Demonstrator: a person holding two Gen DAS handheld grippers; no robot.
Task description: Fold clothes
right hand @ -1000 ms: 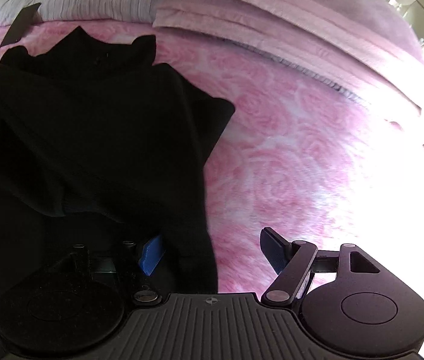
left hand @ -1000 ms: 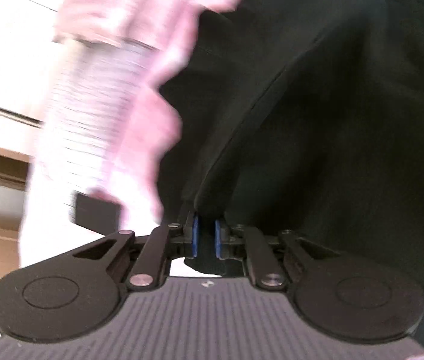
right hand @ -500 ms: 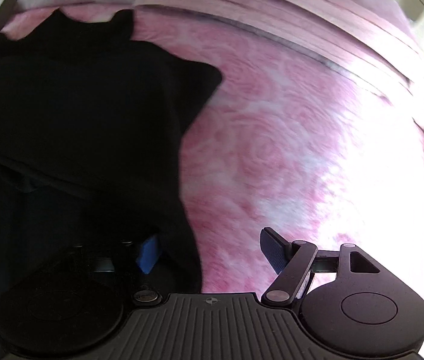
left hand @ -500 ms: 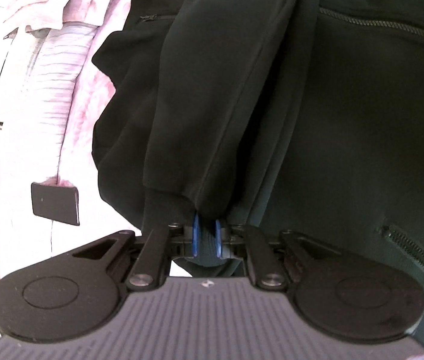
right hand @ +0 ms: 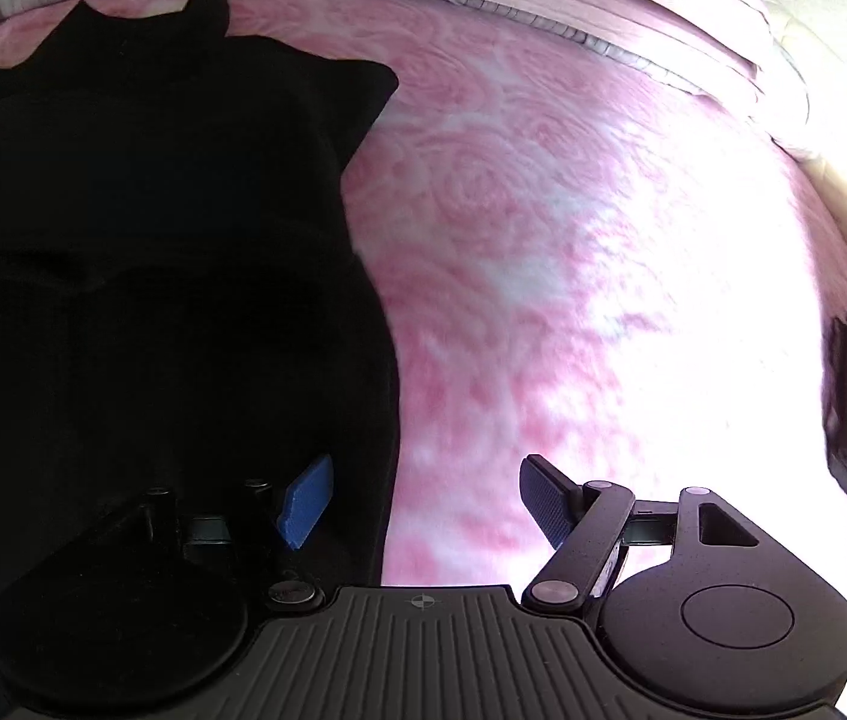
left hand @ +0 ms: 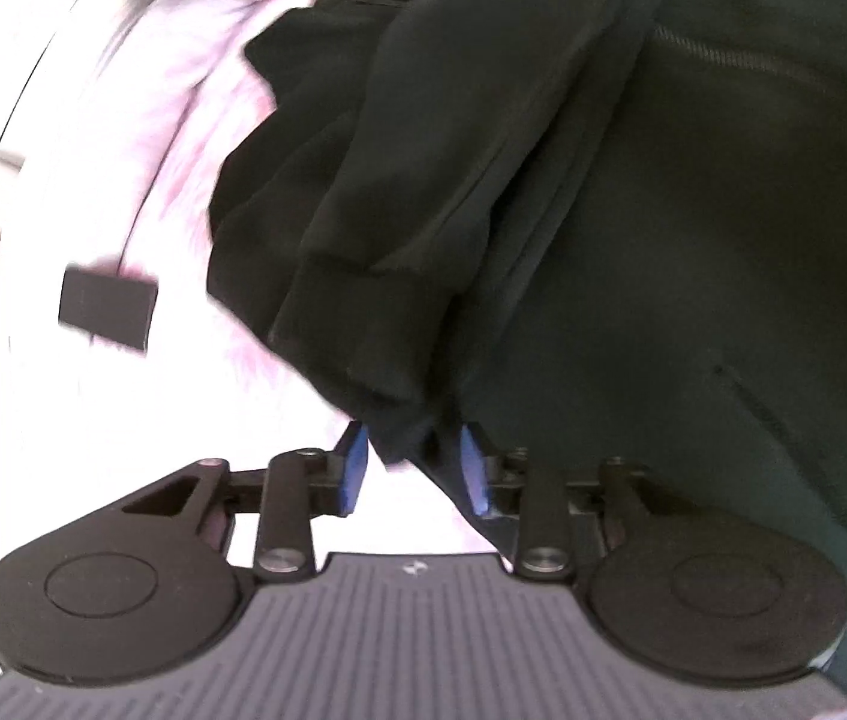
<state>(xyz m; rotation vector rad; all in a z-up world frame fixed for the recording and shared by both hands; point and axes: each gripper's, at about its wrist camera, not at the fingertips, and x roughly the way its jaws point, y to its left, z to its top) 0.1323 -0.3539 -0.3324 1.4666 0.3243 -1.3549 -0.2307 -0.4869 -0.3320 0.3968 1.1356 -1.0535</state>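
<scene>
Fingers (left hand: 354, 468) of both grippers parted over black jacket (left hand: 663, 240).
Ribbed cuff (left hand: 357, 324) hangs between left fingers; garment lies rumpled on pink bed (right hand: 543, 240).

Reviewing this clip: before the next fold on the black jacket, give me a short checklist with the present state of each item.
1. Left gripper has let go of the sleeve cuff: ok, jaws apart, blue pads clear of the cloth on both sides.
2. Right gripper free: ok, jaws wide apart, nothing between them.
3. Black jacket lies on the pink bedspread: ok in the right wrist view.
4. Sleeve laid over the jacket body: ok, it lies across the front, beside the zipper.
5. Jacket smooth and flat: cannot tell, too dark.
6. Small black object clear of the jacket: ok, apart.
</scene>
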